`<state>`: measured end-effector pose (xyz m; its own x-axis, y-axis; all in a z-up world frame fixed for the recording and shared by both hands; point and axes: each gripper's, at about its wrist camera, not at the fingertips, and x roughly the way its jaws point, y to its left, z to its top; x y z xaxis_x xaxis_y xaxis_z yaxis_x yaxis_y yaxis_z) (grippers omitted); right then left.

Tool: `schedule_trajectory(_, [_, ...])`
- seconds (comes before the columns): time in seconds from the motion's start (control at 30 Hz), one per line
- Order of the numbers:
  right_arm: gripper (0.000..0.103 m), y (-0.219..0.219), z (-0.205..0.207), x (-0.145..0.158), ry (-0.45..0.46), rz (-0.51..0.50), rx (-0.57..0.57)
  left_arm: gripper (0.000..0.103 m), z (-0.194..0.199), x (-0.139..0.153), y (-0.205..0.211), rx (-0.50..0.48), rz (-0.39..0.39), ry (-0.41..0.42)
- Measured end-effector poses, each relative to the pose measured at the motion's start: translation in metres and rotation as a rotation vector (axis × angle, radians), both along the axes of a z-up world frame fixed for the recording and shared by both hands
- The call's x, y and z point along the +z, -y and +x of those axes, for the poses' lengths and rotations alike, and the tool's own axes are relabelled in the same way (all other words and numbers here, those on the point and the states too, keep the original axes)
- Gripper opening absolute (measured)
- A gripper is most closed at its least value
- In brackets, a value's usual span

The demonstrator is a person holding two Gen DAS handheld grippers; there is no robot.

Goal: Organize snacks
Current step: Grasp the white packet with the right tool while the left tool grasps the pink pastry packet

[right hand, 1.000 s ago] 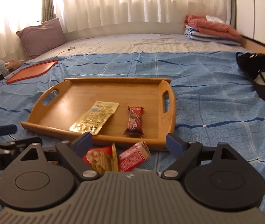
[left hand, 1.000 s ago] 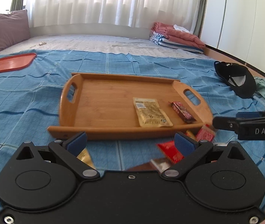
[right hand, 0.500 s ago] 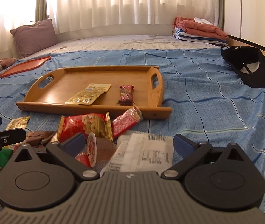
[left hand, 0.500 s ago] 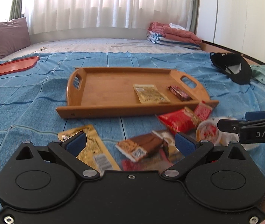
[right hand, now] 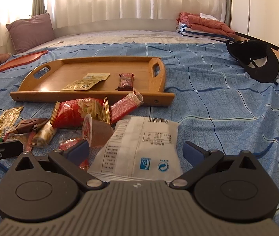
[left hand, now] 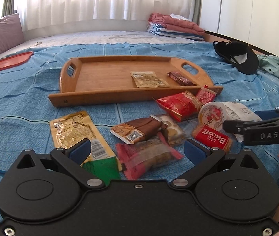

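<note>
On the blue checked bedspread (left hand: 21,106) sits a wooden tray (left hand: 104,78) with cut-out handles at both ends and a low raised rim; its smooth bamboo floor holds just two items toward the right end: a flat, crinkled gold sachet (left hand: 148,79) and a short dark-brown bar (left hand: 180,78) in glossy wrap. Near the tray's front edge, a loose heap of snacks lies on the cloth: a long gold foil packet (left hand: 74,131) with a green end, a brown almond bar (left hand: 139,129), a pink see-through wrapper (left hand: 149,155), a puffy red bag (left hand: 178,104) with a gold crimped seam, a slim red stick pack (left hand: 206,94) touching the tray's rim, a round foil-lidded cup (left hand: 212,116) tipped on its side, a red Biscoff biscuit (left hand: 214,137), and a flat white packet (right hand: 141,147) printed with a barcode.

The left gripper (left hand: 137,149) hovers over the pink wrapper with its blue pads spread wide, gripping nothing. The right gripper (right hand: 135,151) is likewise spread wide, the white packet lying between its pads but not pinched.

Far left lies a red tray (left hand: 5,63); far right, a black cap (left hand: 237,59).
</note>
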<state>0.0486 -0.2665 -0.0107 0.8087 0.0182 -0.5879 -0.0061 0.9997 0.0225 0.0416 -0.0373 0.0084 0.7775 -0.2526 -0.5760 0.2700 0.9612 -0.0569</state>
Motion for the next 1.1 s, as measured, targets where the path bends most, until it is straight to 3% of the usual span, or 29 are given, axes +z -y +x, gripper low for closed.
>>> schedule_trajectory(0.3, [0.103, 0.002, 0.000, -0.008, -0.012, 0.036, -0.012, 0.100, 0.001, -0.004, 0.014, -0.003, -0.002, 0.001])
schedule_trajectory(0.63, [0.103, 0.001, -0.001, -0.011, -0.008, 0.031, -0.008, 0.084, -0.003, -0.007, 0.019, 0.000, 0.004, 0.014])
schedule_trajectory(0.87, [0.103, 0.000, 0.000, -0.013, -0.009, 0.029, -0.003, 0.084, -0.003, -0.015, 0.026, -0.024, 0.092, 0.028])
schedule_trajectory(1.0, [0.103, -0.007, 0.001, -0.016, -0.014, -0.031, 0.011, 0.083, -0.002, -0.016, 0.027, -0.013, 0.076, 0.027])
schedule_trajectory(1.1, [0.103, -0.009, 0.002, -0.017, -0.011, -0.030, 0.012, 0.077, -0.004, -0.015, 0.025, -0.001, 0.060, 0.023])
